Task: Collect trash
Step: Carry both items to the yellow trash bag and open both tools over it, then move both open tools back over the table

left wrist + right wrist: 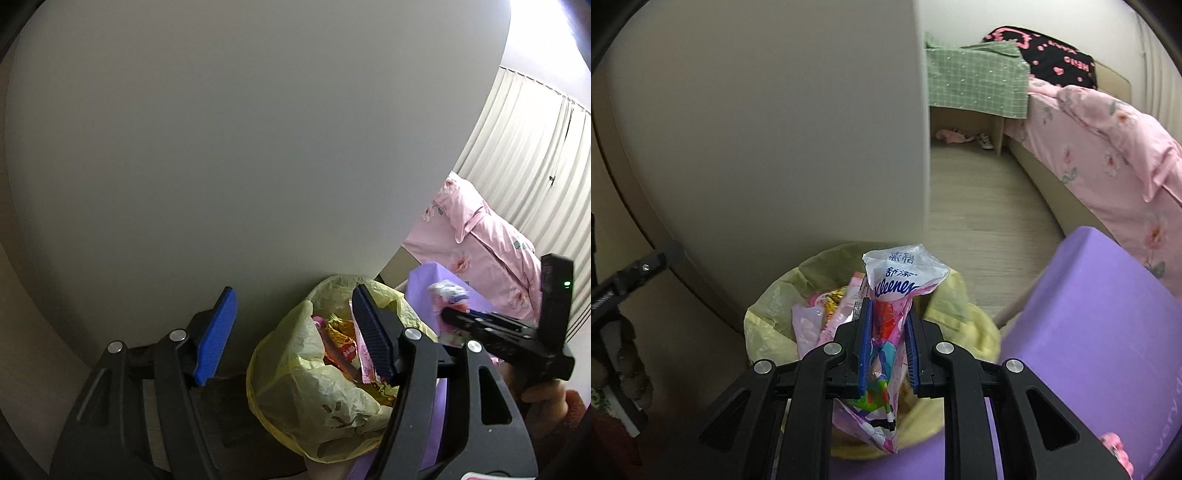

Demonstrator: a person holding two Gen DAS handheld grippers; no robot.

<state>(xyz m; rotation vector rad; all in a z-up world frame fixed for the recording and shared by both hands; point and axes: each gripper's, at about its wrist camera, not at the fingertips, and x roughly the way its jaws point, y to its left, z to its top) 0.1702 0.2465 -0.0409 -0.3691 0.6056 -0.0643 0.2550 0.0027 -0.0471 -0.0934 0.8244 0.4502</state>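
The right gripper (886, 334) is clamped on a crumpled Kleenex tissue pack wrapper (899, 282), held above the yellow-lined trash bin (768, 314) full of snack wrappers (341, 341). The left gripper (295, 332) stands open and empty over the same bin, beside a purple cushion (1100, 332).
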